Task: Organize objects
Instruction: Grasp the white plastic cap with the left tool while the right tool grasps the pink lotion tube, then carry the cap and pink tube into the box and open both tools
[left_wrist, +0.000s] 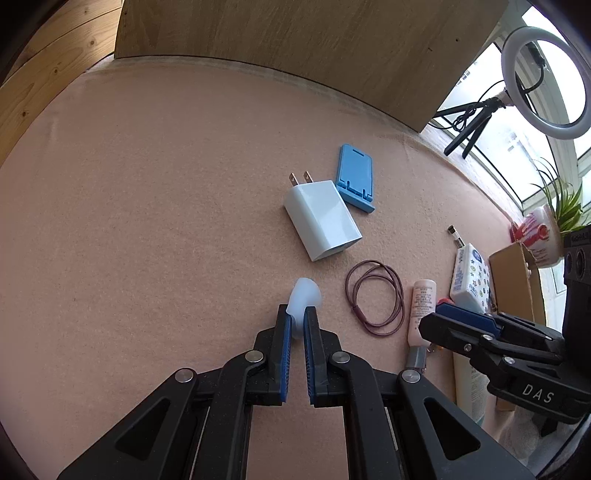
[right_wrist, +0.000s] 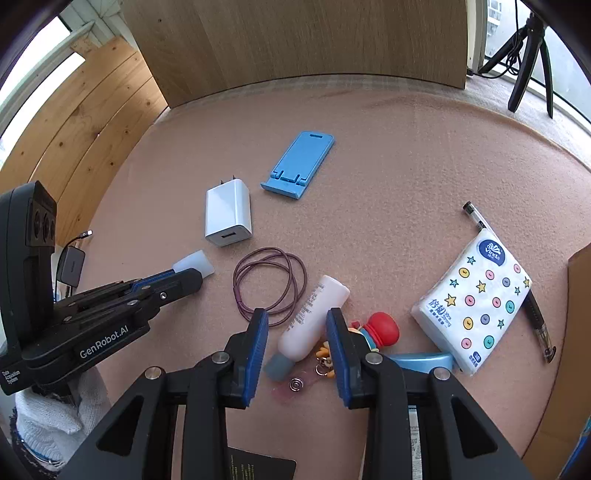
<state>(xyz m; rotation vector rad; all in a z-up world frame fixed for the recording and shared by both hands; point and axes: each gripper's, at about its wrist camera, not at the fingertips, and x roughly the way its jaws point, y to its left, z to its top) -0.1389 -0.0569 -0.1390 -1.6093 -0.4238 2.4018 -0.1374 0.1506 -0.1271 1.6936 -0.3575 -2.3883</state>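
My left gripper (left_wrist: 297, 319) is shut on a small translucent white cap (left_wrist: 304, 295), which sticks out past its blue pads just above the pink felt mat (left_wrist: 147, 221). The right wrist view shows this gripper (right_wrist: 194, 278) coming in from the left with the cap (right_wrist: 194, 263). My right gripper (right_wrist: 295, 319) stands open astride a pale pink tube with a grey cap (right_wrist: 314, 317); a gap shows beside the left pad. From the left wrist view, the right gripper (left_wrist: 437, 317) sits over the tube (left_wrist: 421, 306).
A white charger (right_wrist: 228, 212), blue phone stand (right_wrist: 299, 164) and brown hair tie (right_wrist: 269, 284) lie mid-mat. A red-capped figure keychain (right_wrist: 382, 328), tissue pack (right_wrist: 476, 302) and pen (right_wrist: 476, 218) lie right. A cardboard box (right_wrist: 580, 295) borders the right, a wooden board (right_wrist: 295, 44) the back.
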